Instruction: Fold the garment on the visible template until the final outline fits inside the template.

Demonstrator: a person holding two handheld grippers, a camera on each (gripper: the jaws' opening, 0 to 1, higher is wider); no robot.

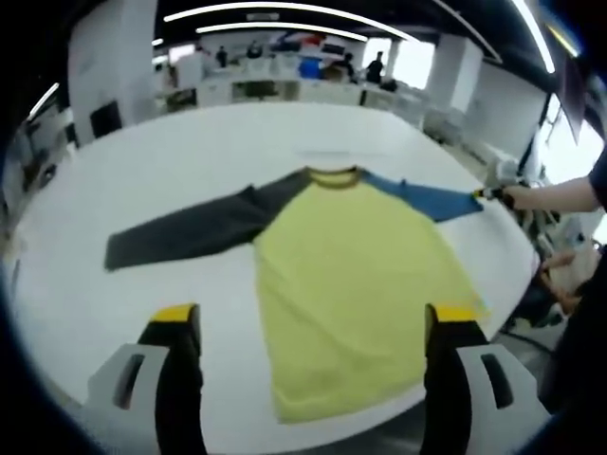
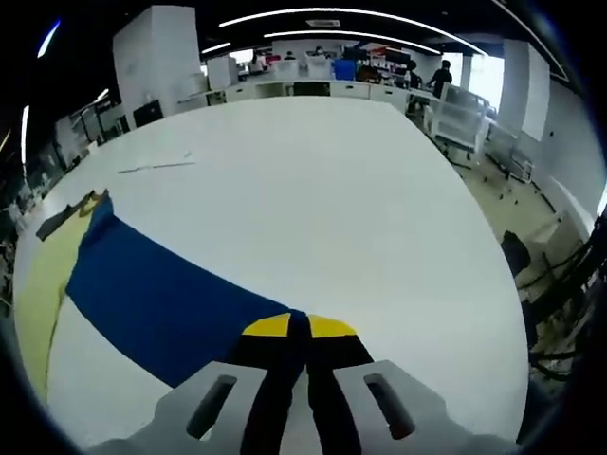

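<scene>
The right hand-held gripper [image 2: 294,327] is pinching the cuff of the blue sleeve [image 2: 161,308], its yellow-tipped jaws pressed together on the cloth; in the left gripper view it [image 1: 488,194] is sitting at the far end of that sleeve, with a person's arm behind it. The left hand-held gripper [image 1: 313,318] is hovering with its jaws spread wide and nothing between them, above the near hem of the garment [image 1: 356,284]. Ahead of it the yellow body is lying flat on the white tabletop [image 1: 190,152], the dark grey sleeve [image 1: 180,232] stretching out to the left. I cannot make out a template outline. The risk I see: drawing the blue sleeve inward with one pinch could be dragging the body askew, or bunching the fold, since nothing is pinning the hem.
</scene>
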